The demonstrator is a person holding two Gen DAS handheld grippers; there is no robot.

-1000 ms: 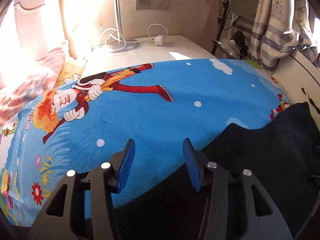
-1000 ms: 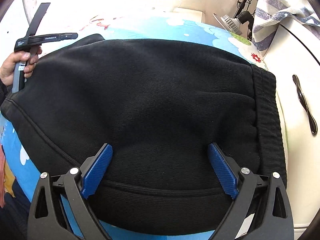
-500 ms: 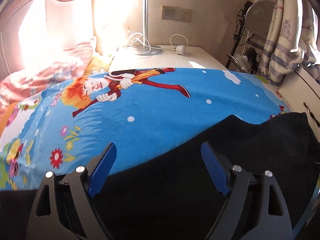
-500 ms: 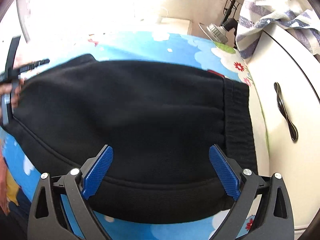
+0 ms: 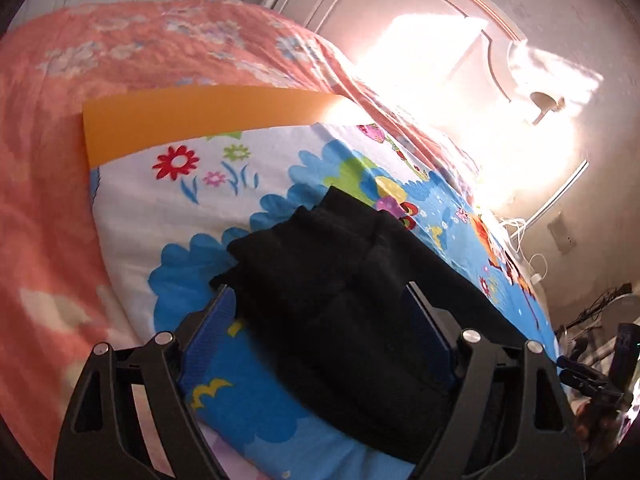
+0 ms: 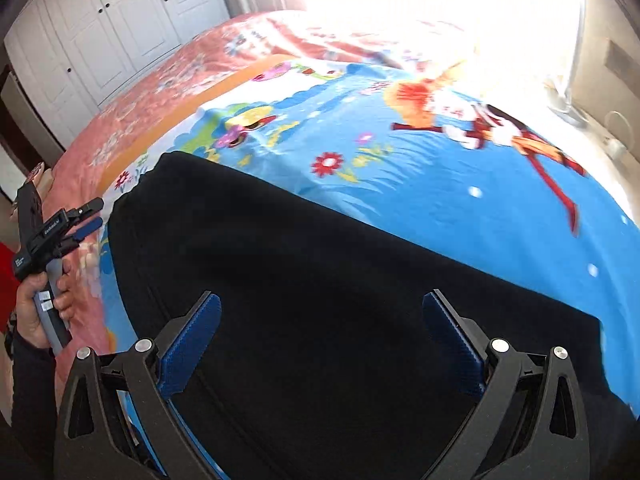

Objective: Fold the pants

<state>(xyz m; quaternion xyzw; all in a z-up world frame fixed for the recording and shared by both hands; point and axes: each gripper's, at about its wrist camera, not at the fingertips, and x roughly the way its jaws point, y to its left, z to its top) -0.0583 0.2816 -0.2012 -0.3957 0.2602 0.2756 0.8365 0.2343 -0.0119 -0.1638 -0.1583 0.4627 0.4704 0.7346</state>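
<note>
Black pants (image 6: 320, 272) lie spread on a blue cartoon bedsheet (image 6: 460, 200). In the left wrist view the leg ends of the pants (image 5: 340, 280) lie bunched between my open fingers. My left gripper (image 5: 320, 300) is open, hovering over that end, touching nothing that I can see. It also shows in the right wrist view (image 6: 86, 220), held in a hand at the left edge of the pants. My right gripper (image 6: 320, 320) is open above the broad middle of the pants.
A pink flowered quilt (image 5: 60, 220) lies beyond the sheet's orange border (image 5: 200, 116). White wardrobe doors (image 6: 100, 32) stand at the back left. A headboard (image 5: 400, 8) and a bright sunlit patch are at the far side. A nightstand with white cables (image 5: 528, 256) is at right.
Both grippers have swung left along the pants, away from the waistband and dresser. The left gripper now faces the leg ends and has opened wider than one second ago.
</note>
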